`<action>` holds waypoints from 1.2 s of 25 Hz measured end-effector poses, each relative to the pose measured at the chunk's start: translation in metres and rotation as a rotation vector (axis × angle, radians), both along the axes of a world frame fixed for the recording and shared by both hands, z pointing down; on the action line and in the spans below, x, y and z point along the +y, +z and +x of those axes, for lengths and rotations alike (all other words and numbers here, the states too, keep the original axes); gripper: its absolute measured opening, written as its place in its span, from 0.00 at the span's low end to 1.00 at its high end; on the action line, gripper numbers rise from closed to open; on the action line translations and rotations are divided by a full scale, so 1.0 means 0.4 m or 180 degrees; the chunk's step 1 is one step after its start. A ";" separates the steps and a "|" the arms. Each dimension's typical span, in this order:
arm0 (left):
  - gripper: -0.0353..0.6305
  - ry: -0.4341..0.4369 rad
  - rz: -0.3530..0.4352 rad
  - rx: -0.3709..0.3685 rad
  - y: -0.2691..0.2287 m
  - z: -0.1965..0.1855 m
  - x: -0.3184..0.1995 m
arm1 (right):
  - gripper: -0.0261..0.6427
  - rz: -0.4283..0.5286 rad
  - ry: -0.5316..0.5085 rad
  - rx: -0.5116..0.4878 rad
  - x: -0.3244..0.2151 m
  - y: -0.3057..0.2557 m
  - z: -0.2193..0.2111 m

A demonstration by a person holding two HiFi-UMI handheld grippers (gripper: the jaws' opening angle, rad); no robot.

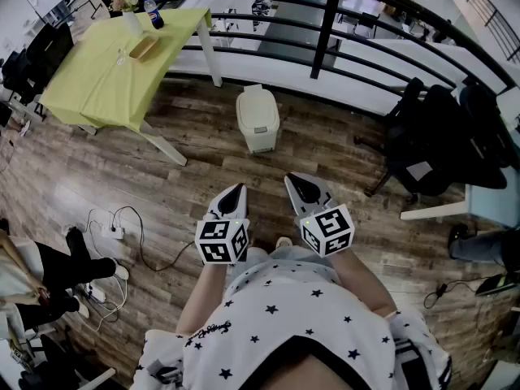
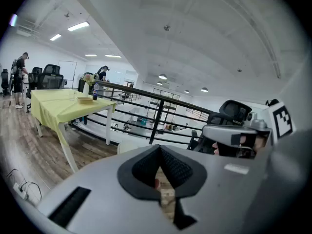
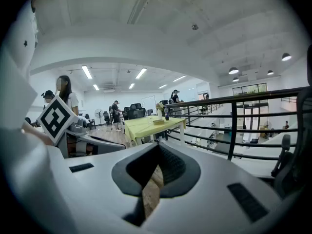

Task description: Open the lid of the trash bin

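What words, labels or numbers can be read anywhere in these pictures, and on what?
No text reads clearly.
Shirt: small script line, too blurred to read.
Bottle: label too small to read.
Trash bin: no readable print.
Marker cubes: black-and-white square patterns only, no letters.
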State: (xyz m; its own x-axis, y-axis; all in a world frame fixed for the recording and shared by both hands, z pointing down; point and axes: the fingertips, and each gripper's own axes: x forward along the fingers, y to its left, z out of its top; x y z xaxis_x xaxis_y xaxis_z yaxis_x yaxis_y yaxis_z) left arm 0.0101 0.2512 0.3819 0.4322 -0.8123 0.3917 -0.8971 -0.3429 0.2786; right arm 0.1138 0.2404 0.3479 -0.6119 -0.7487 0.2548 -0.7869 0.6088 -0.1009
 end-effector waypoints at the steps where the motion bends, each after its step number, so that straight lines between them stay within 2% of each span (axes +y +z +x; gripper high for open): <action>1: 0.07 -0.0025 -0.0010 -0.0005 -0.001 -0.007 0.007 | 0.03 -0.0002 -0.0017 0.0006 0.012 0.000 -0.004; 6: 0.07 -0.0104 -0.0082 -0.0004 -0.007 -0.037 0.037 | 0.03 -0.0063 -0.0018 -0.0014 0.054 0.002 -0.019; 14: 0.07 -0.0166 -0.0066 -0.0003 -0.012 -0.043 0.072 | 0.03 -0.0094 -0.0085 -0.0008 0.080 0.009 -0.012; 18: 0.07 -0.0201 -0.0038 -0.0004 -0.012 -0.030 0.071 | 0.03 -0.0087 -0.0123 0.0020 0.080 0.013 0.006; 23: 0.07 -0.0234 -0.0003 -0.0006 -0.018 0.000 0.061 | 0.03 -0.0146 -0.0176 -0.0133 0.070 0.013 0.034; 30: 0.07 -0.0373 0.0014 -0.0027 -0.014 0.024 0.053 | 0.03 -0.0191 -0.0251 -0.0096 0.057 0.034 0.059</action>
